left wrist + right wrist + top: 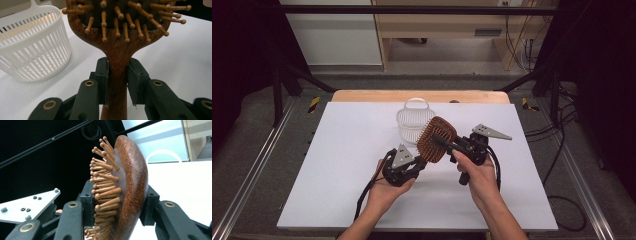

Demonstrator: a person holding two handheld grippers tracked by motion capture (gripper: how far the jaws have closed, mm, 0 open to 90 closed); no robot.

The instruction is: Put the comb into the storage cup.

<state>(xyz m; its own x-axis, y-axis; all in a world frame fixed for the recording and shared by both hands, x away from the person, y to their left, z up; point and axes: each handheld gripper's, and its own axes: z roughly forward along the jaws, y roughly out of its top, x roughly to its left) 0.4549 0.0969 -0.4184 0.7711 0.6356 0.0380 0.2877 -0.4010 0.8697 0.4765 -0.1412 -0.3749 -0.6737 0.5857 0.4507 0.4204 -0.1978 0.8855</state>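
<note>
Standing at the near side, I see two forearms come in over the front edge of the white table top (337,200), with a wide bare stretch of it open to the left and a narrower one to the right, and the near strip in front of the hands free. Just beyond that strip the left gripper (414,167) sits low over the surface in the person's left hand (384,192), and its jaws are closed narrowly on the handle of the wooden hairbrush (435,140); in the left gripper view (117,82) the pads press both sides of the neck, right below the head, with the pins facing the camera. A little farther on and to the right, the right gripper (451,145) is held in the right hand (477,175), and its jaws are clamped on the brush head itself: in the right gripper view (117,205) one pad bears on the pins and the other on the smooth rounded back of the hairbrush (130,182). So the brush hangs tilted above the table, bridged between both grippers near the middle of the top. Just behind it stands a white slotted basket (412,125), close to the brush head, with the far wooden edge of the table (362,96) behind that.
</note>
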